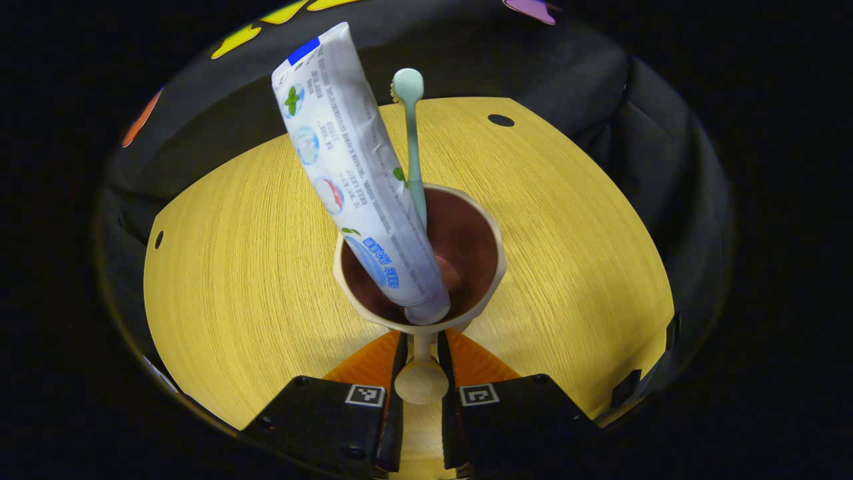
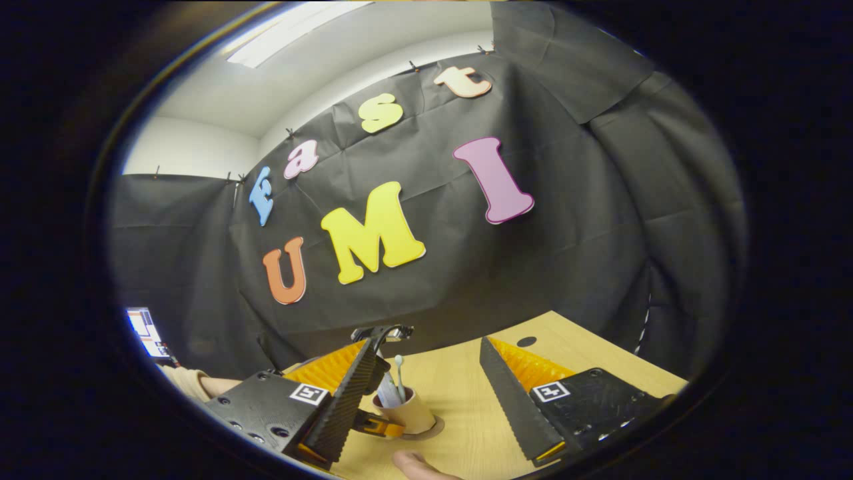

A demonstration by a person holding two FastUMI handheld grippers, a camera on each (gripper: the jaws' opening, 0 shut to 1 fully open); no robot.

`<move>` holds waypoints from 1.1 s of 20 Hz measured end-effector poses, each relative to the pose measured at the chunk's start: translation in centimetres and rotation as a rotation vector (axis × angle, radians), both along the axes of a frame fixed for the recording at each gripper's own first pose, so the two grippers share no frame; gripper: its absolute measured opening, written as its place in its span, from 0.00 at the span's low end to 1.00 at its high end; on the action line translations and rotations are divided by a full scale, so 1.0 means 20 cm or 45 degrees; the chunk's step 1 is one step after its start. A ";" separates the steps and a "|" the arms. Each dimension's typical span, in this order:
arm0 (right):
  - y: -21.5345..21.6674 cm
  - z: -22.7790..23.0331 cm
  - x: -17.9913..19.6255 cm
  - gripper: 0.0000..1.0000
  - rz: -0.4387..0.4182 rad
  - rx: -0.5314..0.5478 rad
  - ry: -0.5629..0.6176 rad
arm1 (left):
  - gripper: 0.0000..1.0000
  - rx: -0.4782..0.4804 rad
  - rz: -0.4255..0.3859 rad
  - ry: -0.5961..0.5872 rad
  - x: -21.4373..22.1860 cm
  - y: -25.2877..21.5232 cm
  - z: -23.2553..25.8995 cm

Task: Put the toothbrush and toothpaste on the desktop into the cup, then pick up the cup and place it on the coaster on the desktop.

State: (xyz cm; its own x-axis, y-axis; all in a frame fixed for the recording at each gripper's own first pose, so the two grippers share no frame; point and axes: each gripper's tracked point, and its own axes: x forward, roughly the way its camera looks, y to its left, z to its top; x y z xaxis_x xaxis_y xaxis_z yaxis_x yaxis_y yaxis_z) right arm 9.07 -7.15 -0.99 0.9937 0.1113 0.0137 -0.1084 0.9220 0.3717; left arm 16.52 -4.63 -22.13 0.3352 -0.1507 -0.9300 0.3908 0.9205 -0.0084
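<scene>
Desktop is seen spread wide below, light wood grain. Cup is seen upright on it in the left gripper view; in the right gripper view the cup is seen seated on the coaster. Toothpaste is leaned inside the cup, cap end down, tail toward the left. Toothbrush is stood in the cup just beside the tube, head up. Left gripper is narrowed around the cup's handle; contact of both fingers cannot be told. Right gripper is held wide, nothing between its fingers, above the desktop near the cup.
</scene>
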 end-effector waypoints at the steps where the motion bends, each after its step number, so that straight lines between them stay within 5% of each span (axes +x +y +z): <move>1: -0.01 0.00 0.01 0.95 -0.008 0.005 0.002 | 0.27 0.005 0.012 -0.017 0.01 0.01 0.01; 9: -0.07 -0.01 0.02 0.95 -0.029 0.024 0.019 | 0.39 -0.048 0.021 -0.172 0.11 0.00 0.36; 11: -0.05 -0.02 0.02 0.95 -0.023 0.011 0.025 | 0.55 -0.047 0.031 -0.230 0.14 0.02 0.48; 15: -0.02 -0.02 0.01 0.95 -0.016 -0.029 0.021 | 0.64 -0.060 0.085 -0.363 0.13 0.10 0.63; 16: -0.02 -0.02 0.01 0.95 -0.018 -0.041 0.020 | 0.77 -0.064 0.104 -0.389 0.13 0.09 0.70; 19: 0.02 -0.02 0.00 0.95 -0.006 -0.056 0.023 | 0.93 -0.088 0.167 -0.470 0.10 0.16 0.77; 22: 0.04 -0.04 0.01 0.95 -0.010 -0.097 0.031 | 0.87 -0.138 0.211 -0.657 0.09 0.23 0.89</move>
State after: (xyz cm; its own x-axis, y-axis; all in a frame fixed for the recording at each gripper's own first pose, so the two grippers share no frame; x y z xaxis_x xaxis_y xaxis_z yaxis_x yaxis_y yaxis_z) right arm 9.19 -6.25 -1.84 0.9945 0.1034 -0.0185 -0.0930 0.9484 0.3031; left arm 18.26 -0.07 -4.26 0.7708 -0.1427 -0.6209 0.2190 0.9745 0.0479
